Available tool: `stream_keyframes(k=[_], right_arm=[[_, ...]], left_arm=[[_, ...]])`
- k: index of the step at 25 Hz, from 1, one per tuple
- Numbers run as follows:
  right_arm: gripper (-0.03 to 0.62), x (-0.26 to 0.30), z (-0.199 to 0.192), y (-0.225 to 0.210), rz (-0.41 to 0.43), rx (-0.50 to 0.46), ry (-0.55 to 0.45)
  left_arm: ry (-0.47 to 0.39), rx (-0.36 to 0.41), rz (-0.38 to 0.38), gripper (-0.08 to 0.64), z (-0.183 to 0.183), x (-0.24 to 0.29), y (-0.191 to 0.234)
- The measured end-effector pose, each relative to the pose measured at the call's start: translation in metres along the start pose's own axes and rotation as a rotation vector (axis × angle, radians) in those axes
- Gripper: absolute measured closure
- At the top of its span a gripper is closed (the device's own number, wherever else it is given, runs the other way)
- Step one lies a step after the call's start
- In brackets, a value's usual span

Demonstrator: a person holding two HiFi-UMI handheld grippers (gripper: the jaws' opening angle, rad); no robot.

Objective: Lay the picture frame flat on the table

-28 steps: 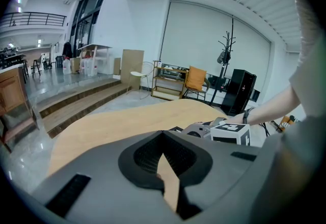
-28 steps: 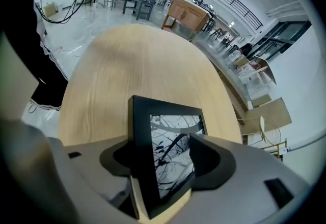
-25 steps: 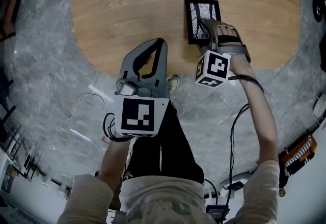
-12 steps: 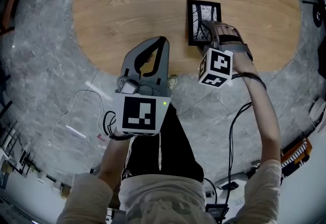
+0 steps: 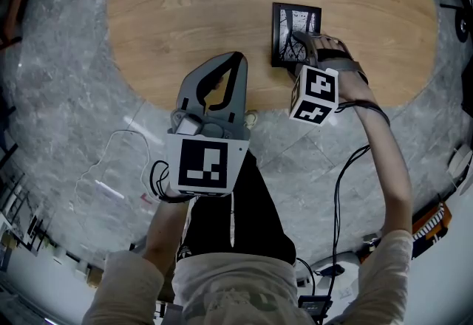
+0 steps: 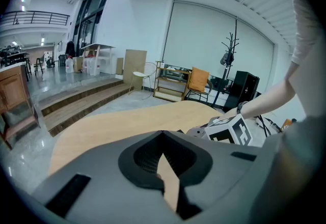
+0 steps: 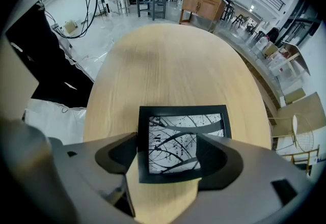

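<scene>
The picture frame (image 5: 290,26), black-edged with a black-and-white branch print, lies flat and face up on the oval wooden table (image 5: 192,13), near its front right edge. My right gripper (image 5: 301,41) points straight down over the frame's (image 7: 175,118) near end. Its jaws have just been opening and stand wide. One finger is at the frame's left edge and the other is over the print, with no pad pressing on it. My left gripper (image 5: 235,59) hangs over the table's front edge, left of the frame. It is shut with nothing in it (image 6: 163,134).
The table edge (image 5: 222,105) runs just under both grippers, with grey marble floor (image 5: 66,94) around it. A white cable (image 5: 111,161) lies on the floor at the left and a black cable (image 5: 344,183) hangs from the right arm. Steps (image 6: 76,101), shelving and a chair (image 6: 196,80) stand beyond the table.
The right gripper has tilted a little and its marker cube has shifted slightly right. Its jaws stand wider over the frame. The frame and the left gripper have stayed where they were.
</scene>
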State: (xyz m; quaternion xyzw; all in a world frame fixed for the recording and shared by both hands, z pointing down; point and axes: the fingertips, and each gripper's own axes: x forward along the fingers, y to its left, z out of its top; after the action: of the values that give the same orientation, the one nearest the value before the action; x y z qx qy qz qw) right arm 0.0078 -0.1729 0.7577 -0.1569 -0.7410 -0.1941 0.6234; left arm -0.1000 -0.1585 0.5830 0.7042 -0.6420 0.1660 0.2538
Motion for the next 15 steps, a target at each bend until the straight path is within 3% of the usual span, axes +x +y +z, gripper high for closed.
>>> stream_keyframes(k=[15], right_arm=[[0.239,0.0045,0.0003,-0.0020,0.017,-0.011,-0.003]], left_arm=[[0.009,-0.010,-0.007,0.551,-0.0010,0.0033,0.0012]])
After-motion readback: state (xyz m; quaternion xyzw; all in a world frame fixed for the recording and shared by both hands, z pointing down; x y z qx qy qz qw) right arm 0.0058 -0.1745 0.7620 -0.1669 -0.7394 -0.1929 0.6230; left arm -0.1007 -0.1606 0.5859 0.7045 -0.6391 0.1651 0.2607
